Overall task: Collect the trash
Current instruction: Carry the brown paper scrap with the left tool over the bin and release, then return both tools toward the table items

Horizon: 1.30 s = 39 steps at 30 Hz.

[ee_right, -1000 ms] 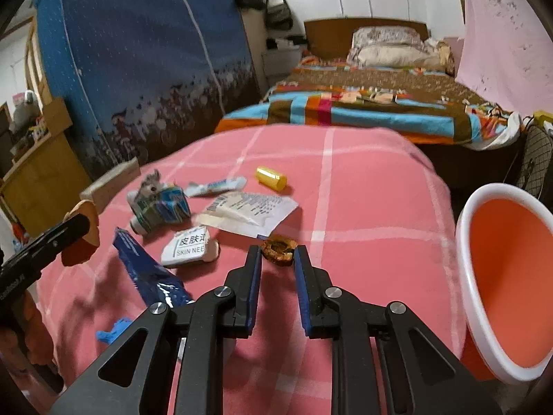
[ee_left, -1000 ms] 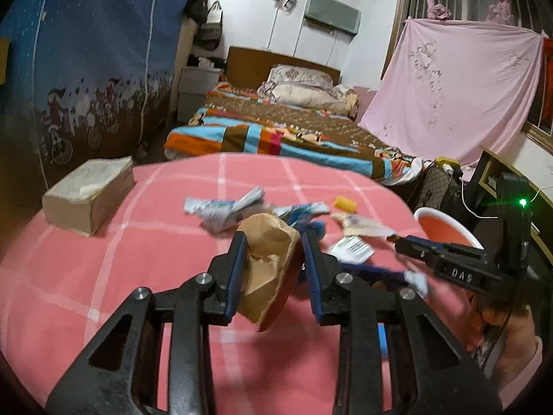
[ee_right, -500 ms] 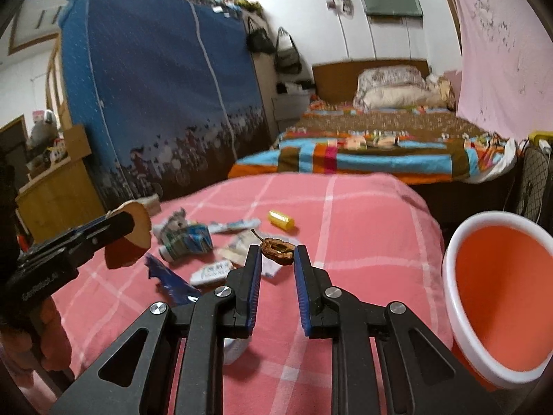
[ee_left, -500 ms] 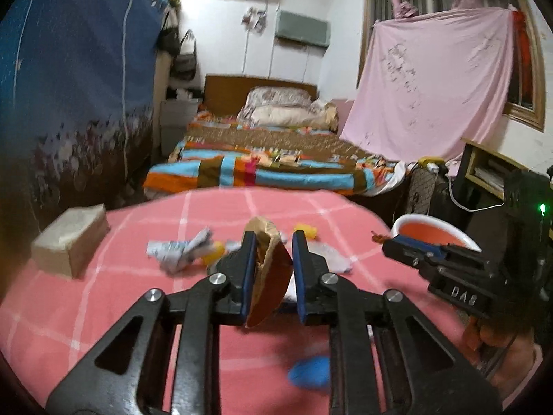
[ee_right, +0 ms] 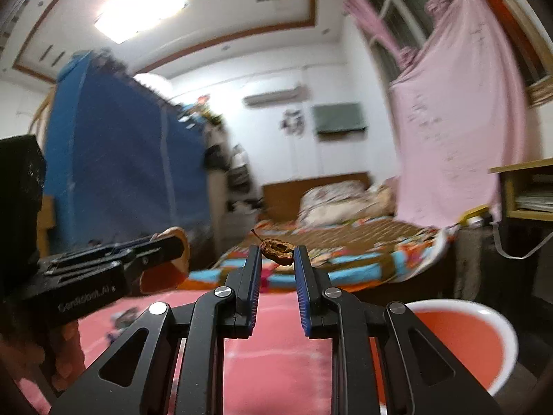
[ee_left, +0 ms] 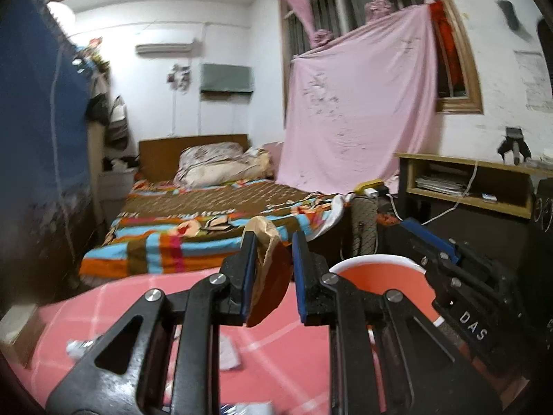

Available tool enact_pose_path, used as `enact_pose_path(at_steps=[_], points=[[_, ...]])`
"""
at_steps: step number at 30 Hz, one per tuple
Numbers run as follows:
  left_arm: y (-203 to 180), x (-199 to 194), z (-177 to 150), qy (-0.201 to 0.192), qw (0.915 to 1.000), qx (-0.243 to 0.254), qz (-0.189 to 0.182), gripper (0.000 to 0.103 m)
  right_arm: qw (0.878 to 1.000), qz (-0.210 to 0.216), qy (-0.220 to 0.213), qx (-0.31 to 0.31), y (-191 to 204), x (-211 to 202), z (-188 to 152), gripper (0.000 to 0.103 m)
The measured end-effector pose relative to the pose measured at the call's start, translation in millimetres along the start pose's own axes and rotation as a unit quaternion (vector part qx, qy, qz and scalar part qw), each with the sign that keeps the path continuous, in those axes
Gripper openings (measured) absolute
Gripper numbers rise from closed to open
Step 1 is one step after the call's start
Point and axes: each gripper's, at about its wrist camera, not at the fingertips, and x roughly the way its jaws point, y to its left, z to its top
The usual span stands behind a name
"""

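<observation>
Nearest in the left wrist view, the left gripper (ee_left: 273, 269) is clamped on a crumpled piece of brown paper (ee_left: 269, 276), which stands pinched between its blue pads above the pink checked table (ee_left: 283, 352). Nearest in the right wrist view, the right gripper (ee_right: 276, 269) is clamped on a small brown dried fruit core (ee_right: 276, 249), held at its fingertips, stem pointing up and left. The orange bin (ee_left: 380, 276) with a white rim stands just right of the table's edge, beyond and right of the left gripper and below and right of the right gripper. More scraps (ee_left: 228, 351) lie blurred on the table left of the bin. Farther from the bin, beyond the table, is a bed (ee_left: 207, 231) with a striped blanket.
</observation>
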Motion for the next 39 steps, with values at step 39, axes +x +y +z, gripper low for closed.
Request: enact_pose_path(at_steps=[39], points=[[-58.0, 146.9, -28.5, 0.258, 0.9425, -0.173, -0.122, 0.035, 0.962, -0.176, 0.159, 0.138, -128.1, 23.1, -44.6, 0.044]])
